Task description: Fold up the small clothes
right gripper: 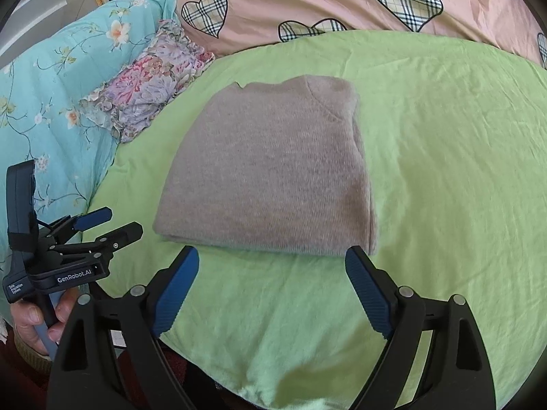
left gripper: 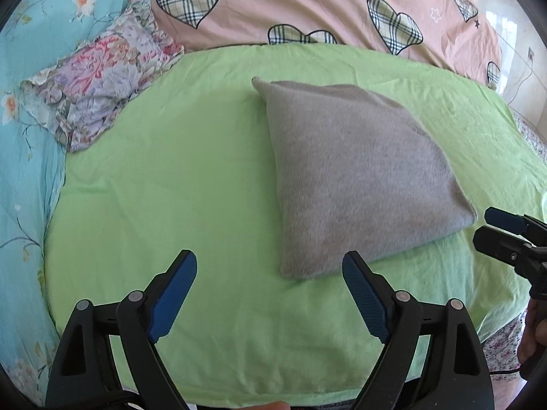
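Green sheet: one light-green, creased cotton sheet [right gripper: 444,171] covered the flat work surface and bore everything else; it filled most of both wrist views.
Pink quilt: one pink quilt printed with plaid hearts [left gripper: 307,3] lay along the far edge of the green sheet.
Blue quilt: one turquoise quilt with a flower-branch print [right gripper: 51,95] lay along the left edge.
Folded garments: two were counted.
Grey jumper: one grey-beige knitted jumper, folded into a thick rectangle [right gripper: 270,167], lay flat on the green sheet near its middle, its ribbed neckline at the far end and its near edge just beyond the right gripper's fingers. No gripper touched it.
Floral garment: one folded, ruffled garment in a pink and lilac flower print [left gripper: 99,82] lay at the far left, partly on the blue quilt and partly on the sheet, well apart from the jumper.
Grippers: two, each black with blue ribbed pads.
Left gripper [left gripper: 270,287]: jaws stood wide apart with nothing between them, hovering near the jumper's near-left corner; a hand [right gripper: 37,317] held its handle.
Right gripper [right gripper: 273,283]: jaws likewise spread wide and empty, just short of the jumper's near edge.
Containers: none seen.
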The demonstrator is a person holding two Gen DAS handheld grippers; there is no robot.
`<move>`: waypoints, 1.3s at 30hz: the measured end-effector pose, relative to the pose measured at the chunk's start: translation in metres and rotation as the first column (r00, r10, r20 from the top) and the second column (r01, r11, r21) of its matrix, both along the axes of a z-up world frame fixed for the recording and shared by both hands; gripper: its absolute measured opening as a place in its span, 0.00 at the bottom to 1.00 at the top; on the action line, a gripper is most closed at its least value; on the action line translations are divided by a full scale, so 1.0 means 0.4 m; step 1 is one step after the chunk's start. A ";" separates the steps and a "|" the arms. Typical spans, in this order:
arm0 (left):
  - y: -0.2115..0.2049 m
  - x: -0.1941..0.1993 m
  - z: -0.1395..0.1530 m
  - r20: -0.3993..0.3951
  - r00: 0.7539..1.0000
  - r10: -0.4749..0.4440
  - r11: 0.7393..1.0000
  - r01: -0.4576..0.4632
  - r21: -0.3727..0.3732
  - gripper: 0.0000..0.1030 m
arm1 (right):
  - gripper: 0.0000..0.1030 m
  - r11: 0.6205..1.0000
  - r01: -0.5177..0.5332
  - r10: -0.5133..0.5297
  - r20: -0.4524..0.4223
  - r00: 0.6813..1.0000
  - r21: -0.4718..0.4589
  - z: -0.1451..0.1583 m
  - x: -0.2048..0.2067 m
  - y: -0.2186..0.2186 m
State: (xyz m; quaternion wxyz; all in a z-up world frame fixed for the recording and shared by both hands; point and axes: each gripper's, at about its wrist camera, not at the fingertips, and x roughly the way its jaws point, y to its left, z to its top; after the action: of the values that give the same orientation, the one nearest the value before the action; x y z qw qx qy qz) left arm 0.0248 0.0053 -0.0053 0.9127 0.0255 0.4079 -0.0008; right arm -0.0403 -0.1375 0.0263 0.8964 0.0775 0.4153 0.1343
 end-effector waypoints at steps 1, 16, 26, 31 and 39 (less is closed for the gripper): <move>-0.005 0.005 0.003 0.004 1.000 -0.003 1.000 0.003 0.002 0.87 | 0.87 1.000 0.000 0.000 0.003 1.000 -0.003 0.002 0.005 0.001; -0.029 0.044 -0.023 -0.024 1.000 0.004 1.000 -0.003 0.025 0.92 | 0.89 0.999 0.029 -0.028 -0.020 0.999 0.017 -0.027 0.065 -0.016; -0.029 0.068 -0.033 -0.033 0.999 0.020 0.999 -0.019 0.042 0.92 | 0.90 1.000 0.016 -0.016 -0.029 0.999 0.018 -0.036 0.083 -0.005; -0.032 0.071 -0.030 -0.025 1.000 0.017 0.999 -0.016 0.043 0.92 | 0.90 1.000 0.018 -0.018 -0.027 0.999 0.021 -0.035 0.093 -0.007; -0.032 0.085 -0.026 -0.021 1.000 0.019 0.999 -0.018 0.046 0.92 | 0.91 1.000 0.016 -0.016 -0.009 1.000 0.017 -0.019 0.106 -0.008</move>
State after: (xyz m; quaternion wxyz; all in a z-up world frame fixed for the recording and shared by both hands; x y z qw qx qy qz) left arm 0.0587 -0.0077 -0.0158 0.9074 0.0424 0.4178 0.0167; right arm 0.0022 -0.1405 0.0187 0.8949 0.0892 0.4173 0.1305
